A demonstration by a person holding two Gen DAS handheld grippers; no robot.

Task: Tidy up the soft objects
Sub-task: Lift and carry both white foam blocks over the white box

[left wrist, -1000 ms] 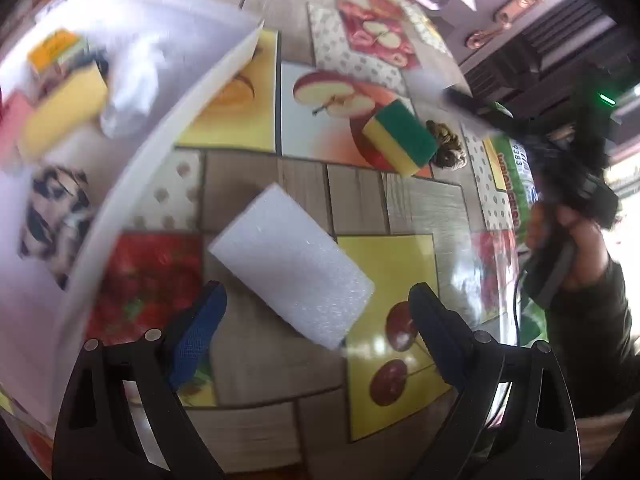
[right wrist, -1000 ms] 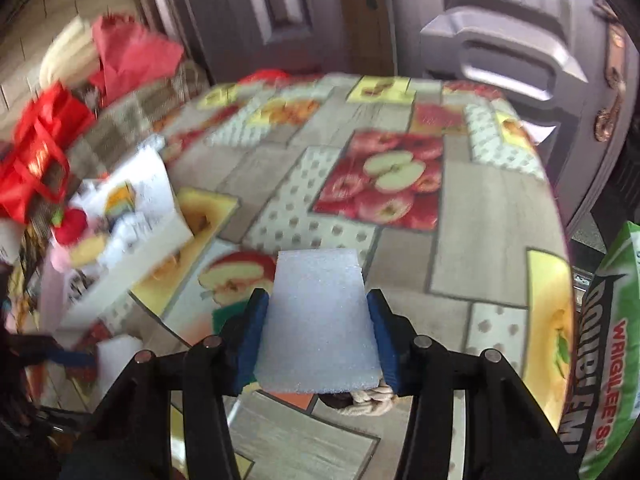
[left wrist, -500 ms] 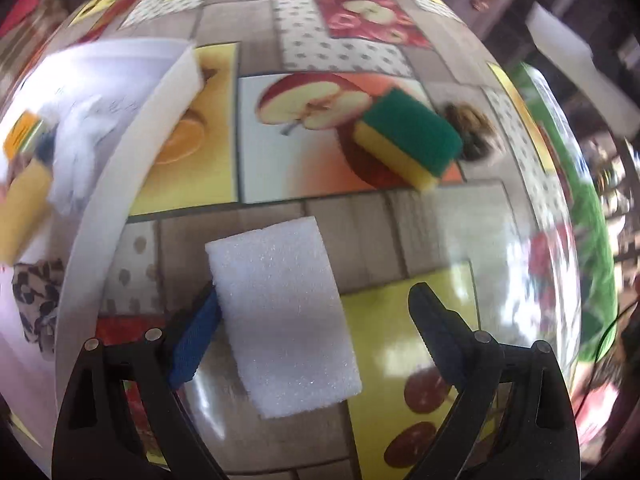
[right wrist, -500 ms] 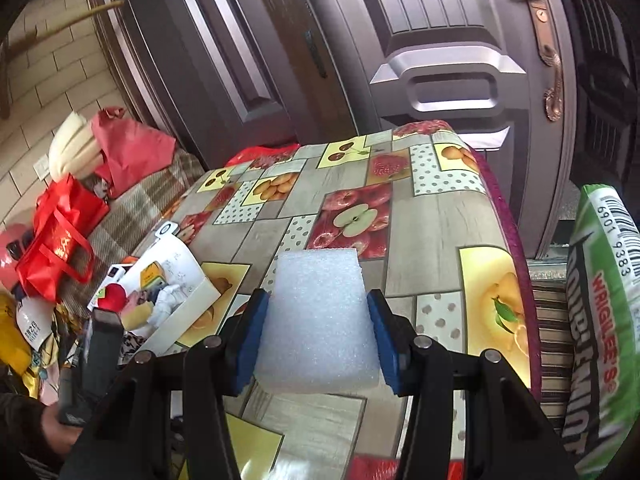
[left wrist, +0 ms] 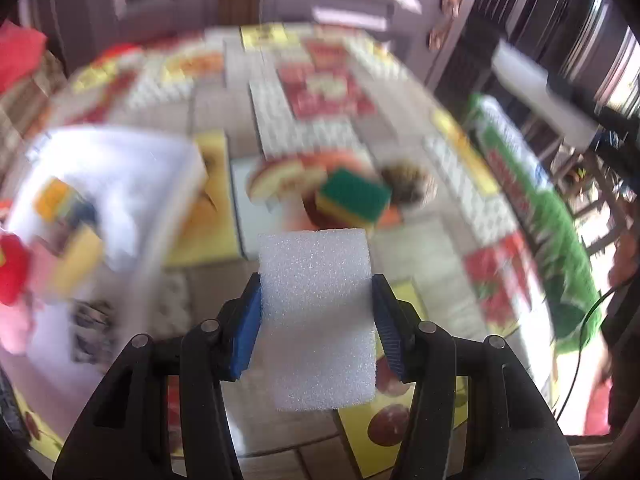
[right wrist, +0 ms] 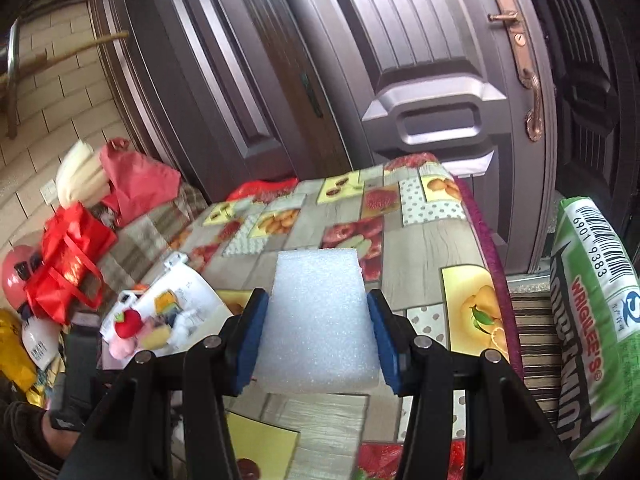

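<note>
My left gripper (left wrist: 316,320) is shut on a white foam block (left wrist: 318,312), held above the fruit-patterned table (left wrist: 416,248). My right gripper (right wrist: 318,336) is shut on a second white foam block (right wrist: 318,320), raised over the table (right wrist: 432,244). A green and yellow sponge (left wrist: 354,198) lies on the table ahead of the left gripper, with a brown knotted thing (left wrist: 408,186) beside it. A white box (left wrist: 132,176) at the left holds several soft items; it also shows in the right wrist view (right wrist: 188,292), with a red plush apple (right wrist: 128,322) inside.
A green Wrigley's bag (right wrist: 592,320) stands right of the table. Dark doors (right wrist: 400,80) rise behind it. Red bags (right wrist: 68,260) and a checked sofa lie to the left. The table edge drops off at the right.
My left gripper has closed on the white foam block and lifted it off the table. My right gripper has risen and tilted up with its block held.
</note>
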